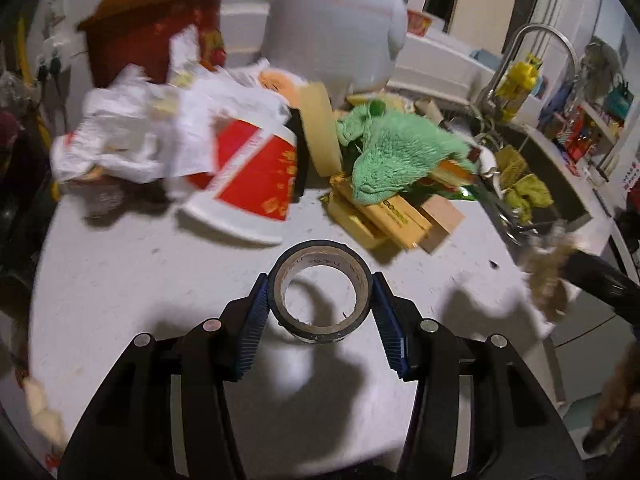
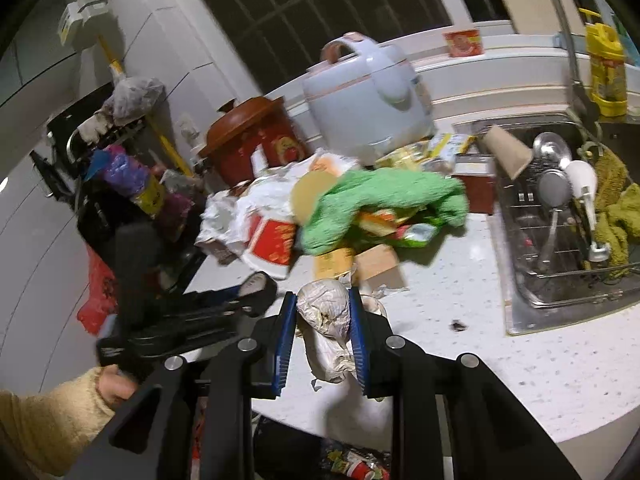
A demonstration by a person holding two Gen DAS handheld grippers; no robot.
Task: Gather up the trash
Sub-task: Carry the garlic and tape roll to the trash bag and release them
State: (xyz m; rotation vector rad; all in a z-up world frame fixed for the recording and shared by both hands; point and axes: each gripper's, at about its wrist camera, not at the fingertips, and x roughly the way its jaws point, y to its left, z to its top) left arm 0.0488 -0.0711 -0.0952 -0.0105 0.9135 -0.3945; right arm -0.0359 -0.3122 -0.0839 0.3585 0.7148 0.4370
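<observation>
Left wrist view: left gripper [image 1: 320, 310] pinches dark cardboard-cored tape roll [image 1: 319, 288] at 6 o'clock above white speckled counter [image 1: 120, 280]; right gripper [image 2: 323, 332] clamps crumpled greyish paper wad [image 2: 326, 312]; advise carrying both level, grips firm, clear of the pile.

White rice cooker [image 2: 366, 96] and brown-lidded red crock pot [image 2: 254, 136] seen at back of speckled white countertop [image 1: 120, 288]. Steel sink [image 2: 560, 220] set at right, ladle [image 2: 551, 148] and olive cloth [image 2: 614, 208] held inside. Yellow bottle [image 2: 606, 72] placed beside faucet [image 2: 562, 20].
</observation>
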